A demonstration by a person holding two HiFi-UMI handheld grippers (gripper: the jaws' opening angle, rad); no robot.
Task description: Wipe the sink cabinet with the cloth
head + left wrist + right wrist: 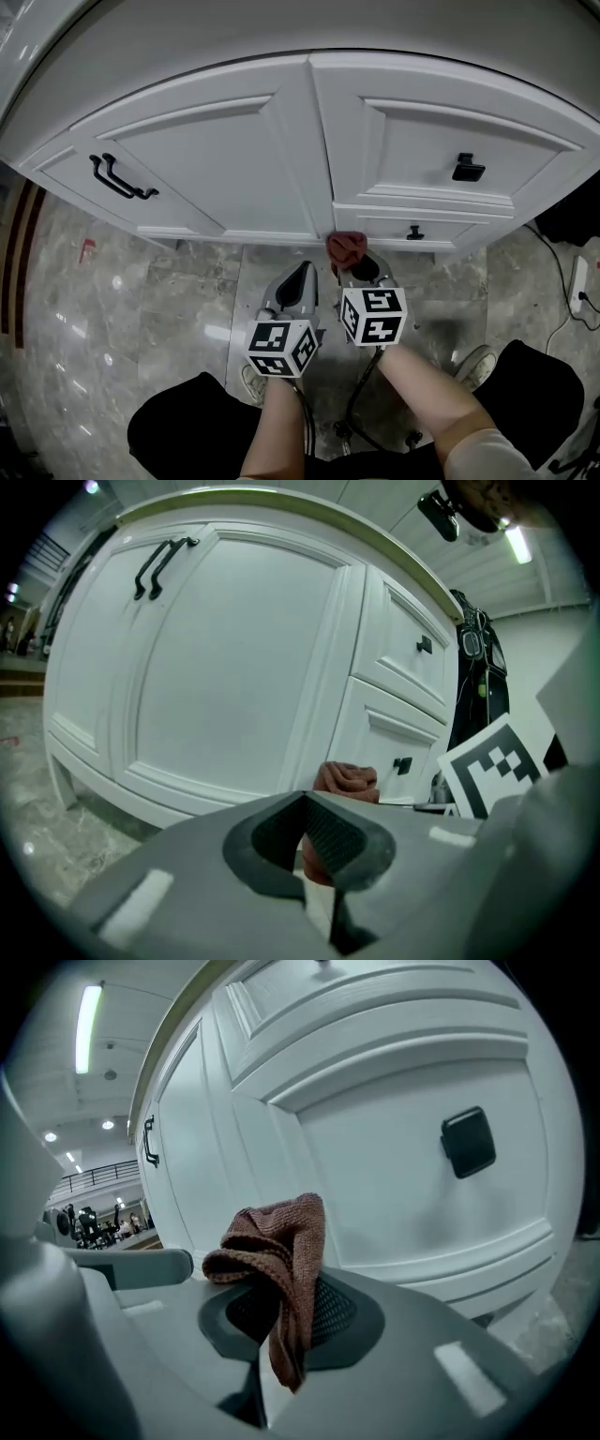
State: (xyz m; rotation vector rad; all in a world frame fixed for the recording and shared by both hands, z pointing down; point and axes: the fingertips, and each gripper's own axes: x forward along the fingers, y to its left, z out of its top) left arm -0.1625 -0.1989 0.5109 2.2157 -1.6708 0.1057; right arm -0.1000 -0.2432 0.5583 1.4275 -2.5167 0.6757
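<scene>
- Fingers (334, 1312) of the right gripper (286, 1312) are clamped on a rust-brown cloth (281, 1241), a thin tail of it hanging down through the slit between the pads at the lower centre of the right gripper view.
- Left gripper (314, 841) has its fingers (335, 836) together with nothing between them; the brown seen past them in the left gripper view is the same cloth, held by the other tool.
- By its knitted weave and loose folds, I judge the cloth light, soft and limp, not slippery and not fragile. It would crumple rather than push flat, so a hold low on the bunch, as now, leaves a padded wad ahead of the tips to rub with.
- Its long axis runs along the jaws: the tail toward the gripper body, the bulky folded end beyond the tips, pointing up the frame toward the cabinet in the head view.
- That wad sits at centre frame in the head view, at the bottom rail of the white sink cabinet (225, 159), where the left door meets the lower drawer with its small dark knob (414, 232). I cannot tell whether cloth and rail touch.
</scene>
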